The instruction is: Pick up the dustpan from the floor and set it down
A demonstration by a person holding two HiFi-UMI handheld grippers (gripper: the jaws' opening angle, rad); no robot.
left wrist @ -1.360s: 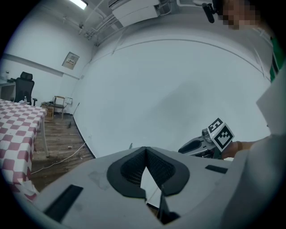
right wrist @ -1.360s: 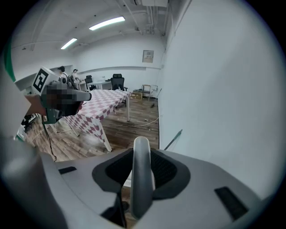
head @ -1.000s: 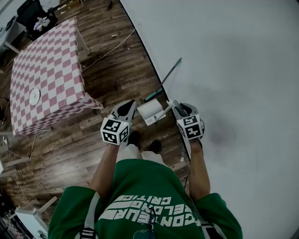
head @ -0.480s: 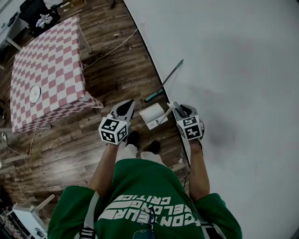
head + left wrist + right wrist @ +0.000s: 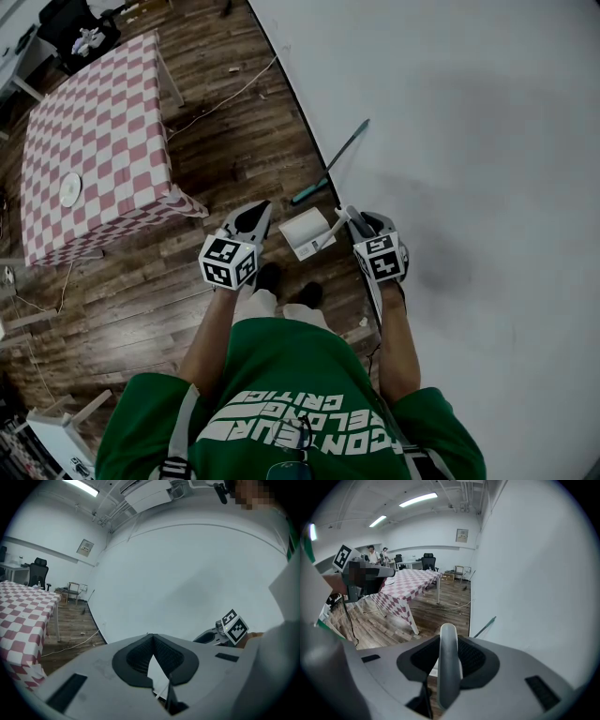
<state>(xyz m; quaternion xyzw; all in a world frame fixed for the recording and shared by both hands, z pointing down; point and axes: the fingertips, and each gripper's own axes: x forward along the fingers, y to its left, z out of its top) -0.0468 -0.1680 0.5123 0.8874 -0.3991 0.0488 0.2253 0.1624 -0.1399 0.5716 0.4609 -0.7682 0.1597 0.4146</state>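
Observation:
A white dustpan (image 5: 307, 232) hangs above the wooden floor in front of the person's feet, its pan towards the left gripper. Its pale grey handle (image 5: 449, 667) runs up between the jaws of my right gripper (image 5: 449, 637), which is shut on it. In the head view the right gripper (image 5: 361, 223) is beside the white wall. My left gripper (image 5: 251, 217) is just left of the pan, apart from it, with its jaw tips together (image 5: 152, 637) and nothing held.
A green-handled broom (image 5: 330, 167) leans against the white wall (image 5: 469, 141). A table with a red-and-white checked cloth (image 5: 94, 141) and a small plate (image 5: 69, 190) stands at the left. A cable (image 5: 225, 98) lies on the wooden floor beyond it.

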